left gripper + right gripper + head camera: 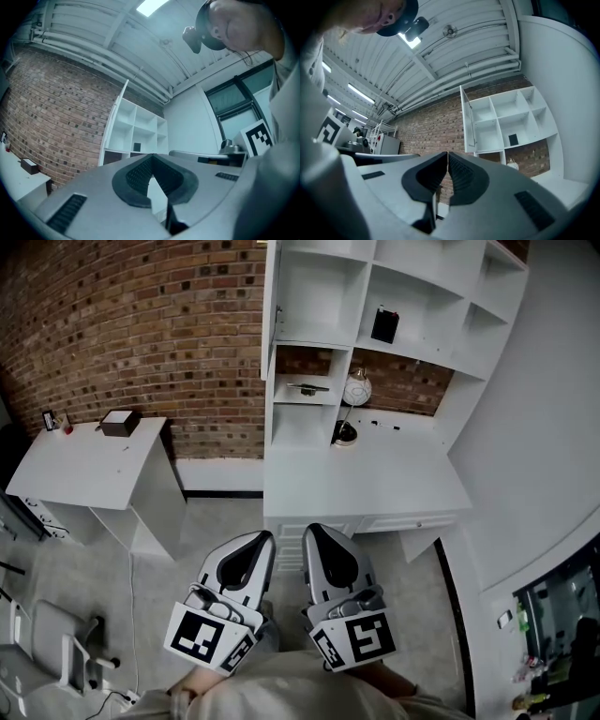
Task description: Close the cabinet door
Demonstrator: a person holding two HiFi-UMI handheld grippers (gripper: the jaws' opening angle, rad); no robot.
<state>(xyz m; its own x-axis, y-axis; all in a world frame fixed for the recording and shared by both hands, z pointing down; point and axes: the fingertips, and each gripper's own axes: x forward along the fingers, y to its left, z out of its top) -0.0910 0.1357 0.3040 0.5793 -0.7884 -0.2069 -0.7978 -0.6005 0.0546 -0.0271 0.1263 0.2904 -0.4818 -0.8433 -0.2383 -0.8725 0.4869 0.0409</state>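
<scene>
The white cabinet door (270, 306) stands open, seen edge-on at the left side of the white shelf unit (412, 287) against the brick wall. The same door shows in the left gripper view (115, 124) and in the right gripper view (467, 123). Both grippers are held low and close to the person's body, well short of the shelves. My left gripper (261, 538) (151, 157) is shut with nothing between its pads. Beside it, my right gripper (312, 531) (447, 153) is also shut and empty. They point side by side towards the cabinet.
A white counter (375, 479) with drawers runs below the shelves. A black item (384, 324) and a round ornament (356, 388) sit in the compartments. To the left stands a white side table (84, 465) with a dark box (120, 422). A grey chair (47, 643) is at the lower left.
</scene>
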